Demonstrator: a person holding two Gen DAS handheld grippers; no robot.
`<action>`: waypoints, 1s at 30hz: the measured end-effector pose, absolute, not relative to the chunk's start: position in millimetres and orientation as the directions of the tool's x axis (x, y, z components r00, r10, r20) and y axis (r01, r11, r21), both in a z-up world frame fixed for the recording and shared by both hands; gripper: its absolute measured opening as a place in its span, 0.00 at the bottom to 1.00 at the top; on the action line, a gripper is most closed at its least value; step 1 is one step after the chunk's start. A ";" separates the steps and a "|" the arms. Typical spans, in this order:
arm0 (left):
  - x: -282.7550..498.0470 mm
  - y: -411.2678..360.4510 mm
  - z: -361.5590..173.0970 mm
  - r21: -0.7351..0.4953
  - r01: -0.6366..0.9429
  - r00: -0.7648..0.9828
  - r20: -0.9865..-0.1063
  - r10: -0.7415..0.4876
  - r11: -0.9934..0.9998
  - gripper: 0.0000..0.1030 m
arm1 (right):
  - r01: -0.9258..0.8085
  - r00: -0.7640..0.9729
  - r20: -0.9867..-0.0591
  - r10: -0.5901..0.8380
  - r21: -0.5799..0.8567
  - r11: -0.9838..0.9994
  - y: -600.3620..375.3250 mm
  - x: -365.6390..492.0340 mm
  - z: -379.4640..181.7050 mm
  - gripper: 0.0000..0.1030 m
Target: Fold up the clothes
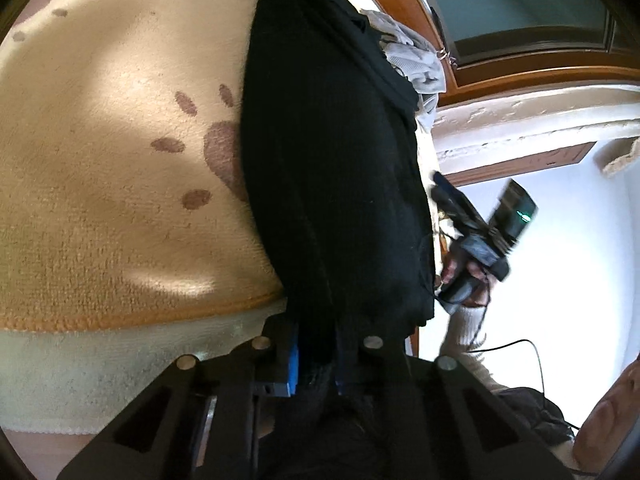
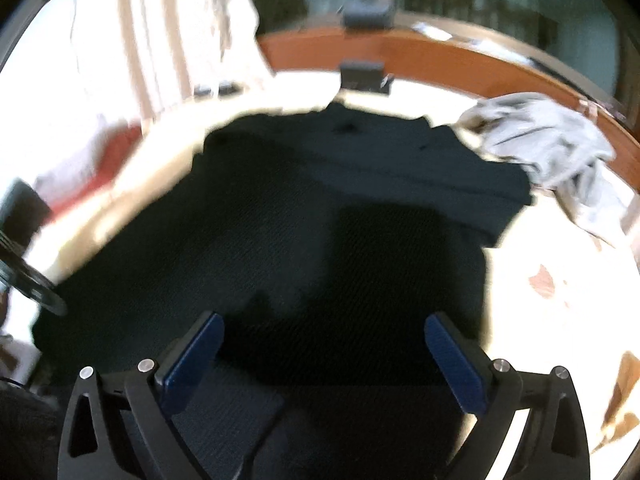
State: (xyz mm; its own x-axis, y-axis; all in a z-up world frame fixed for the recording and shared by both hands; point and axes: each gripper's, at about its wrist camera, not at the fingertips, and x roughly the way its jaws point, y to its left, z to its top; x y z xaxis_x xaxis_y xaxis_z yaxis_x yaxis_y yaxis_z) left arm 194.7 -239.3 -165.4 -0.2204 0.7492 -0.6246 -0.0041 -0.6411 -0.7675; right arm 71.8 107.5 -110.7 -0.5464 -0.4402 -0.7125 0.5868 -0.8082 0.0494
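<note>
A black knitted garment [image 1: 332, 168] lies spread on a cream blanket with brown paw prints [image 1: 120, 168]. My left gripper [image 1: 316, 360] is shut on the garment's near edge, and black cloth fills the gap between its blue pads [image 1: 294, 364]. In the right wrist view the same black garment [image 2: 320, 208] covers the middle. My right gripper [image 2: 326, 356] hangs just above it, open wide with nothing between its blue pads [image 2: 196, 356]. A person's hand [image 1: 460, 272] holding that gripper shows beside the garment's right edge in the left wrist view.
A crumpled grey garment [image 2: 548, 144] lies at the far right of the blanket [image 2: 560, 280], also seen as grey cloth [image 1: 416, 60] beyond the black one. A wooden window frame [image 2: 440, 56] runs behind. A pale curtain [image 2: 180, 40] hangs at the left. A cable [image 1: 532, 356] trails below the hand.
</note>
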 end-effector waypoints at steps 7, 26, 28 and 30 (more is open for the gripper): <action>189.6 -235.2 -159.3 -0.769 -0.054 -0.207 -0.615 0.761 -0.637 0.14 | 0.418 -0.597 -0.729 -0.335 0.074 -0.906 199.6 110.0 -105.0 0.46; 185.2 -222.2 -158.2 -0.778 -0.081 -0.197 -0.600 0.775 -0.623 0.14 | 0.504 -0.444 -0.756 -0.480 0.232 -0.832 197.2 169.4 -139.6 0.17; 186.4 -226.1 -162.3 -0.773 -0.062 -0.199 -0.611 0.767 -0.632 0.14 | 0.471 -0.453 -0.746 -0.488 0.265 -0.842 205.3 165.3 -140.7 0.17; 187.1 -228.3 -165.7 -0.770 -0.049 -0.199 -0.616 0.762 -0.636 0.14 | 0.450 -0.463 -0.740 -0.489 0.279 -0.848 211.9 165.0 -140.7 0.17</action>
State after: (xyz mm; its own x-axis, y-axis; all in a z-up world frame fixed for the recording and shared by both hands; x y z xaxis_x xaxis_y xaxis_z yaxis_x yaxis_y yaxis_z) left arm 187.1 -228.3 -165.7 -0.1991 0.7618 -0.6164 -0.0492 -0.6360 -0.7701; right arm 165.0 211.9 -140.7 -0.4626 -0.4887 -0.7397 0.4502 -0.8482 0.2789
